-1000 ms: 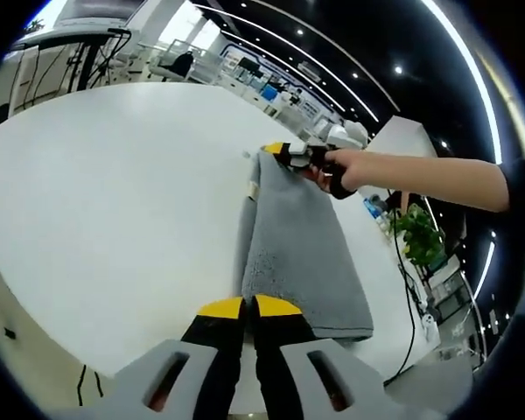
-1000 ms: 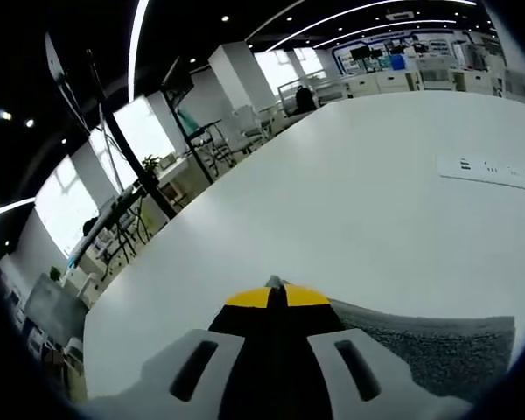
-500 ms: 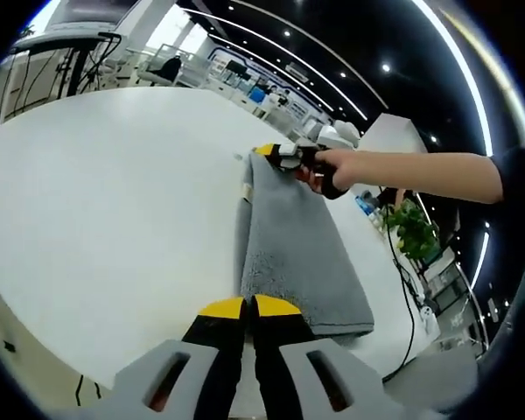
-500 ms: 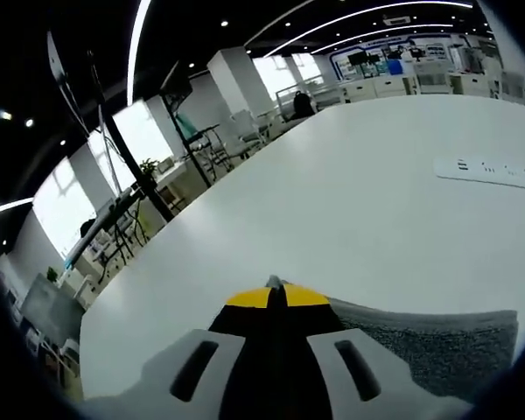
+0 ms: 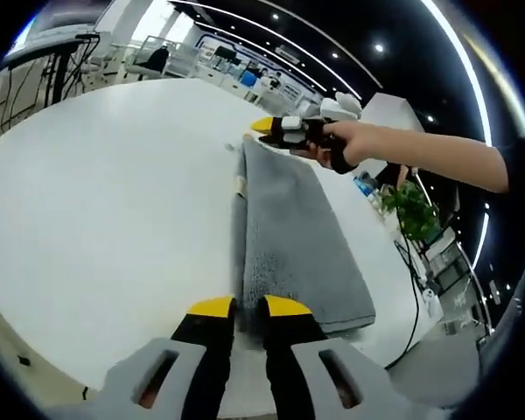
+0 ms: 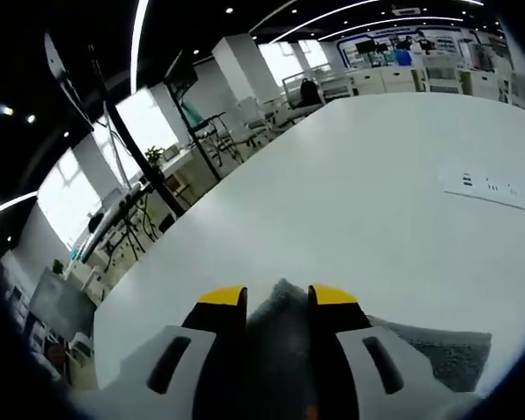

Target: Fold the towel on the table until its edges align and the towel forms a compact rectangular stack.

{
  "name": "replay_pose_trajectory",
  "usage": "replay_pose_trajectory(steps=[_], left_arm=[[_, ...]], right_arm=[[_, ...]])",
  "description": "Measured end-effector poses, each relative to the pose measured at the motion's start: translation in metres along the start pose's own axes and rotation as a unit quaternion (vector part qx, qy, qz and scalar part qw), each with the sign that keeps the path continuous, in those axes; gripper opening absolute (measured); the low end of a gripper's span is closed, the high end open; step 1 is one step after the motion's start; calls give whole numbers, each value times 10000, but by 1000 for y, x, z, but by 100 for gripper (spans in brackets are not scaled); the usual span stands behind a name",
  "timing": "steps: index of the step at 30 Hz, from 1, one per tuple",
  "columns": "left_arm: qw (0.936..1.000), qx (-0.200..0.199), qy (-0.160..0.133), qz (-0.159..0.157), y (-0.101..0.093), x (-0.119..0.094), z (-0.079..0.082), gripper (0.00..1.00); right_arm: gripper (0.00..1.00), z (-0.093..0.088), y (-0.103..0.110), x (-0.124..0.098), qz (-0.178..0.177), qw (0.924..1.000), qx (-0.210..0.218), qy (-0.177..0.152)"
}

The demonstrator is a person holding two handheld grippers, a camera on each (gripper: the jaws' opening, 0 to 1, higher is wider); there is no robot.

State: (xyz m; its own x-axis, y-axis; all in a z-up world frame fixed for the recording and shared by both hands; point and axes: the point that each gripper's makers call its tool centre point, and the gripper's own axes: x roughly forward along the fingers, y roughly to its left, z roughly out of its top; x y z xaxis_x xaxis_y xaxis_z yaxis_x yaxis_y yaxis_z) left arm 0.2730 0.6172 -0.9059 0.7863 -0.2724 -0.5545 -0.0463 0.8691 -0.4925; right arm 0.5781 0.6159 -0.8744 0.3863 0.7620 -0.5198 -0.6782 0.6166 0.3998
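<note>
In the left gripper view, the left gripper (image 5: 248, 307) rises from the bottom centre, its yellow-tipped jaws standing slightly parted just short of the near end of the towel (image 5: 289, 232); it is released and grips nothing. The grey towel lies folded into a long narrow strip on the white table (image 5: 105, 192), running from just above the jaw tips toward the upper middle of the frame, its left long edge showing stacked layers and a small pale tag about halfway up that edge.

At the far end of the strip, in the upper centre, the right gripper (image 5: 271, 131) sits at the towel's corner, held by a person's hand (image 5: 346, 144) whose bare forearm reaches in from the right edge of the frame. From this view it cannot be told how its jaws stand.

In the right gripper view, the right gripper (image 6: 276, 296) fills the bottom centre with its jaws spread apart, and a hump of grey towel (image 6: 280, 315) stands between them, apart from the yellow tips; more towel (image 6: 437, 350) lies flat toward the lower right.

A white power strip (image 6: 499, 188) lies on the table at the right edge. Beyond the table, a potted plant (image 5: 411, 210) stands at right in the left gripper view, and tripods and desks (image 6: 157, 184) show at left in the right gripper view.
</note>
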Motion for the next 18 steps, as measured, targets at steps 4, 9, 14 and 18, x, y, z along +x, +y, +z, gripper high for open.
replay_pose_trajectory(steps=[4,9,14,18], left_arm=[[9998,133,-55,-128,-3,3,11,30],[9991,382,-32,-169,-3,11,29,30],[9982,566,4,-218,-2,27,48,30],[9964,781,99,-300,-8,43,60,30]], right_arm=[[30,3,-13,-21,-83,9999,-104,10],[31,0,-34,-46,-258,9987,-427,80],[31,-10,-54,-71,-462,9981,-413,62],[36,-20,-63,-89,-552,9973,-466,125]])
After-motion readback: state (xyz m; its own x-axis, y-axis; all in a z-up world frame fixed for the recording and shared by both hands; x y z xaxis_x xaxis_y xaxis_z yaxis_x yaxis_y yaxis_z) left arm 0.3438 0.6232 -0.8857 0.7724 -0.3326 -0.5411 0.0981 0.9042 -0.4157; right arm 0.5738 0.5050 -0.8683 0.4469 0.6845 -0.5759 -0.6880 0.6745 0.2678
